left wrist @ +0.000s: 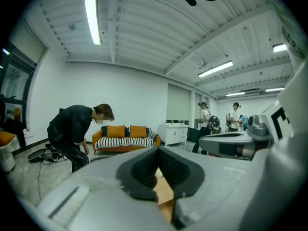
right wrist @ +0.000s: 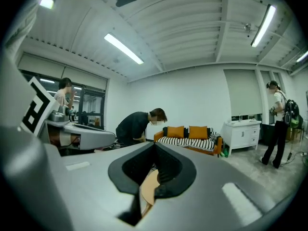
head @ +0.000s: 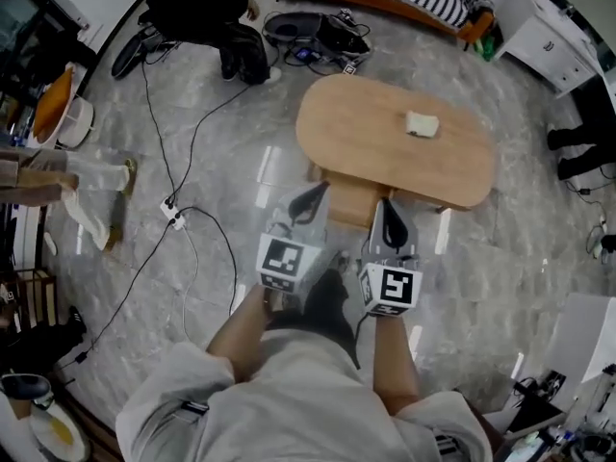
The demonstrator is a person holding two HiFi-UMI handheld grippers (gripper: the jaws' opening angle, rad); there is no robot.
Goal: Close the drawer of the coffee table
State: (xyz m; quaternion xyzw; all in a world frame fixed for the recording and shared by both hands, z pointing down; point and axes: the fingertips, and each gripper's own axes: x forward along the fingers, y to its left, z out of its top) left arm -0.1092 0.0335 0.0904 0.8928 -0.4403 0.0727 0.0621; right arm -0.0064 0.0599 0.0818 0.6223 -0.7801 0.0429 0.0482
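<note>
Both of my tongs are squeezed together with nothing between the pads. In the left gripper view the left gripper (left wrist: pixel 158 152) shows its two black pads meeting, with only a sliver of pale wood visible below them. The right gripper view shows the same for the right gripper (right wrist: pixel 155 149): jaws together, empty, with wood in the slit beneath.

From the head view, the left gripper (head: pixel 309 200) and the right gripper (head: pixel 392 223) point away from me, side by side, toward the near edge of the coffee table (head: pixel 385 157). The drawer (head: pixel 351 203) juts out from that near side, open, and sits between the two tips. The left tip is at its left edge and the right tip at its right edge. I cannot tell whether either tip touches the wood.

My count is two grippers, one oval table and one drawer. One small pale object (head: pixel 422 124) lies on the tabletop toward the far right. Beyond the table stands one orange sofa (left wrist: pixel 126 139) with two orange cushions and a striped seat. A person in black (left wrist: pixel 72 129) bends over at the far left. Two more people (left wrist: pixel 206 121) stand far off on the right.
</note>
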